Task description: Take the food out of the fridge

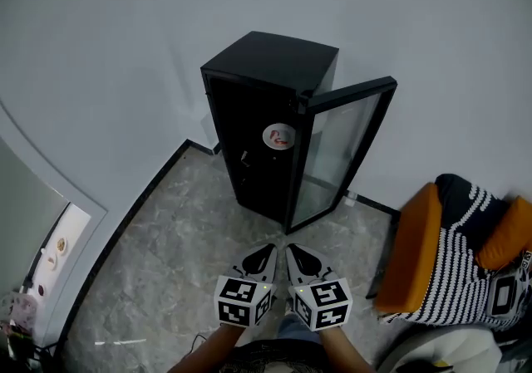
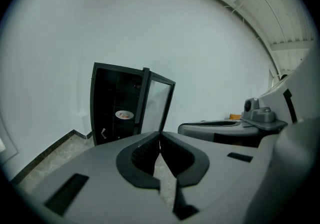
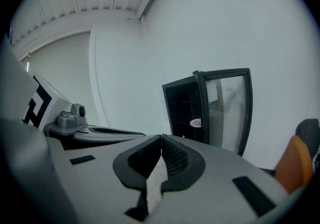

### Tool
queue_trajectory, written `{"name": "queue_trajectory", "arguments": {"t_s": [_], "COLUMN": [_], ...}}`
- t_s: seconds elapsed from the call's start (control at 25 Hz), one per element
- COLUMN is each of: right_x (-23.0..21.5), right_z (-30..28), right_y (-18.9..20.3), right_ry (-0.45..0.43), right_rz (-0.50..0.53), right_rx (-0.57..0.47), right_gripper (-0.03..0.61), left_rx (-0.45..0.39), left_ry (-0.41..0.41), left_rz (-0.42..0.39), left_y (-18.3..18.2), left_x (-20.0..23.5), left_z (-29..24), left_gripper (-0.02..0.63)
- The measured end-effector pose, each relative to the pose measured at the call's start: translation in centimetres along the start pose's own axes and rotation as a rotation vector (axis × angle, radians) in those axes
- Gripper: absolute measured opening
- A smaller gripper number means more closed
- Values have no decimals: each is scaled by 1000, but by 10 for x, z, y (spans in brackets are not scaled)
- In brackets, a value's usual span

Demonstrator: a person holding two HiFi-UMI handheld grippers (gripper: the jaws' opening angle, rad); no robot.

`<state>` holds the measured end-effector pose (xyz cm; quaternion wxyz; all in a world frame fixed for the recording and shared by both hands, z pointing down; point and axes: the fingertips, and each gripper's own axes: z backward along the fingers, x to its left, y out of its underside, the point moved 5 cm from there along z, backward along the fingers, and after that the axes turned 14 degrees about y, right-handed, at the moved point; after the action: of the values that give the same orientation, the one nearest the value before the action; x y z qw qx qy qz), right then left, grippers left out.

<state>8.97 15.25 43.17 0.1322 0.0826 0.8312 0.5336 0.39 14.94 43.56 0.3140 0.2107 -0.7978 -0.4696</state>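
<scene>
Left claw [image 1: 263,253] is pinched tight, tips meeting and nothing between them, and the right claw [image 1: 301,257] beside it is the same, jaws together and empty. The pair sit side by side, low in the head view, aimed forward and a little down over the marble floor [image 1: 183,238]. Straight ahead, but well apart from both, stands the black fridge [image 1: 270,64] against the white wall, its glass door [image 1: 345,147] already swung out on the right-hand side, so the way in is clear. And there's the prize: a plate of food [image 1: 279,137] on a shelf about halfway up the dark interior, seen small past the left claw's [image 2: 160,135] tips and again past the right claw's [image 3: 161,138]. I'd call this the approach step, with nothing grasped yet. The next move, by my reckoning, calls for getting close to the opening, spreading one claw's jaws, and coming in level with that shelf to catch the plate's rim without tipping it or knocking the door's edge.
</scene>
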Motion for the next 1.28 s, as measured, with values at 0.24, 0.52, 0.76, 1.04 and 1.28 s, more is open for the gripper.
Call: {"name": "queue_trajectory", "arguments": {"t_s": [0.24, 0.52, 0.76, 1.04, 1.28], "right_x": [-32, -68, -83, -94, -92], "right_z": [-34, -62, -75, -89, -113], "right_y": [-17, -38, -44, -49, -52], "right_ry": [-39, -73, -100, -108, -123], "right_rz": [-3, -10, -24, -19, 6], "right_rx": [12, 7, 4, 4, 4], "right_gripper": [22, 21, 21, 23, 23], "left_rx": [3, -1, 10, -1, -27], "left_ry": [-41, -68, -98, -103, -115], "left_rz": [16, 36, 38, 46, 63], "left_y": [-20, -41, -48, -55, -61], "left_x": [15, 20, 26, 34, 56], "left_z": [-42, -84, -102, -120, -132], "left_gripper": [17, 17, 17, 17, 17]}}
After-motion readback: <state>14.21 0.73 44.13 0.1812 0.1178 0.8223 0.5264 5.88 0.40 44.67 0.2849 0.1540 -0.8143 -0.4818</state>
